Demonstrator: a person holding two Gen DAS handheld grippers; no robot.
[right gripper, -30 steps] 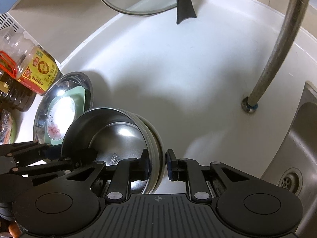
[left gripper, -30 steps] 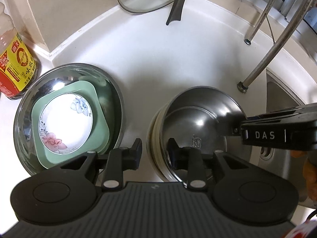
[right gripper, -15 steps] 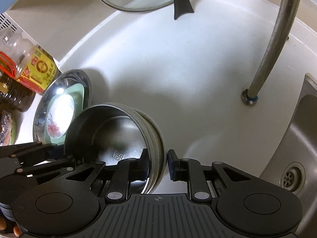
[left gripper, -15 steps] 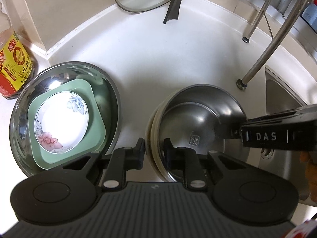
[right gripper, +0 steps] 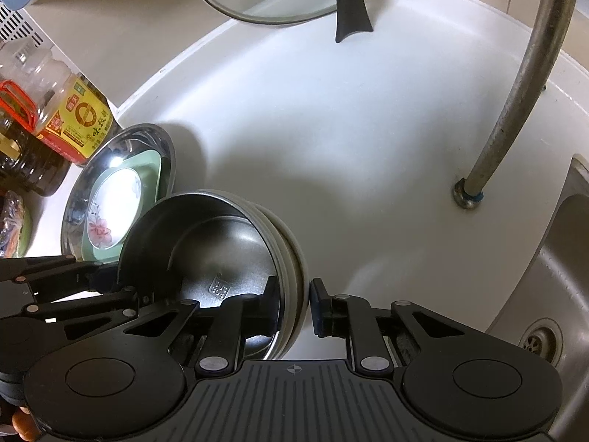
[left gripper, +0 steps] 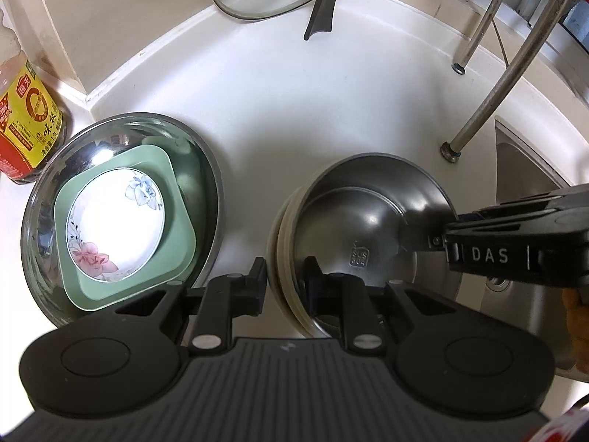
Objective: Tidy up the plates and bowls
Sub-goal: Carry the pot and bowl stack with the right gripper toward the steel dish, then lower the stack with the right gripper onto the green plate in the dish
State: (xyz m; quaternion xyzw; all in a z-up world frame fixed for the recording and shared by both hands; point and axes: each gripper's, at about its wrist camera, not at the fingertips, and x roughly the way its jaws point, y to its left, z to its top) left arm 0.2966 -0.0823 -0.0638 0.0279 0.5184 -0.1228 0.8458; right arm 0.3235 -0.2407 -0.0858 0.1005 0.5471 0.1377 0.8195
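Observation:
A stack of nested bowls [left gripper: 371, 221], a steel one innermost over cream-rimmed ones, is held over the white counter. My left gripper [left gripper: 285, 283] is shut on the stack's left rim, one finger inside, one outside. My right gripper [right gripper: 294, 309] is shut on the stack [right gripper: 228, 250] at its right rim; it also shows from the side in the left wrist view [left gripper: 515, 254]. To the left, a large steel basin [left gripper: 44, 191] holds a green square plate [left gripper: 176, 232] with a floral white dish [left gripper: 114, 224] on it; the basin also shows in the right wrist view [right gripper: 73, 202].
An oil bottle [left gripper: 25, 129] stands left of the basin, with more bottles [right gripper: 22, 140] near it. A glass lid with a black handle [left gripper: 324, 0] leans at the back. Metal rack legs [left gripper: 489, 99] and a sink [right gripper: 545, 294] are on the right.
The bowl stack has shifted slightly left toward the basin with both grippers on it. The left gripper's fingers have closed in on the stack's rim.

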